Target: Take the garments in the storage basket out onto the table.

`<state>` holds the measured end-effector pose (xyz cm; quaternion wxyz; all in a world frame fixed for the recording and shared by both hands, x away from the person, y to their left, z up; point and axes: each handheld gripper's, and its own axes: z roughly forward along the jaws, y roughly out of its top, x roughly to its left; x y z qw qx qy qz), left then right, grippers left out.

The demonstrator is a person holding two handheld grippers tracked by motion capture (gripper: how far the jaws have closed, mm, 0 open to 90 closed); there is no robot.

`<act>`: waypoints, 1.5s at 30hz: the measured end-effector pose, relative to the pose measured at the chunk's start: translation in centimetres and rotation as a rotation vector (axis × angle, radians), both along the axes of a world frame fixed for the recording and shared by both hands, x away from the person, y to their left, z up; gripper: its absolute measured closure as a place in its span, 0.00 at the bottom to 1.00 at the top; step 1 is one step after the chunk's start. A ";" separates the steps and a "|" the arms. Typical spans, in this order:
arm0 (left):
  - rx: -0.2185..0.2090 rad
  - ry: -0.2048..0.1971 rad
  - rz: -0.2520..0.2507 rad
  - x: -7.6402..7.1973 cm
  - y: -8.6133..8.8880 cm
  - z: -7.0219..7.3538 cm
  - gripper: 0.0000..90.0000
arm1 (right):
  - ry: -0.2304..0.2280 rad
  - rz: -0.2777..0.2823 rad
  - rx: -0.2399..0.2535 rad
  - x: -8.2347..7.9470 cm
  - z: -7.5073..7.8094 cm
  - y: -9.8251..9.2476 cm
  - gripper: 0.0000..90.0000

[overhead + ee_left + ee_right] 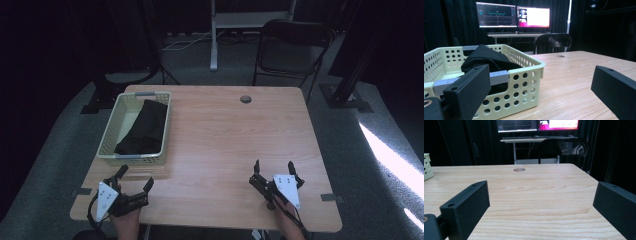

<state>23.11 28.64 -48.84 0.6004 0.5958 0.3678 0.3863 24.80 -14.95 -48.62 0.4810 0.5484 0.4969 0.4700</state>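
— Black folded cloth (145, 127): where does it lie from the two grippers?
— It sits inside the pale yellow perforated plastic basket (111, 131) at the bench's (235, 140) left side. From the left gripper (134, 182) it is at about twelve o'clock, close by; the basket's near wall stands just beyond those fingers (469, 91).
— And from the right one?
— The right gripper (274, 172) is well apart from it, with the cloth off at roughly ten o'clock across bare wood. So the left hand looks the nearer by far.
— Which way does the cloth run?
— Its long axis runs from six to twelve o'clock, leaning slightly towards one, along the basket's length, with the near end bunched at the front wall.
— What are the fingers doing?
— Both pairs stand spread wide and released, nothing between them. I judge the reach would go up and over the basket's near rim, since the cloth lies below it.
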 end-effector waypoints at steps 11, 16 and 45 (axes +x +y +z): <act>0.008 0.018 0.003 0.2 -0.1 0.0 0.03 | 0.000 0.007 -0.005 0.0 0.0 0.0 0.00; 0.014 0.007 -0.013 0.0 -0.2 0.1 0.03 | 0.004 0.009 -0.009 0.0 0.0 0.0 0.00; -0.020 0.014 -0.036 0.8 1.2 4.4 0.03 | 0.010 0.011 -0.011 0.1 0.0 0.0 0.00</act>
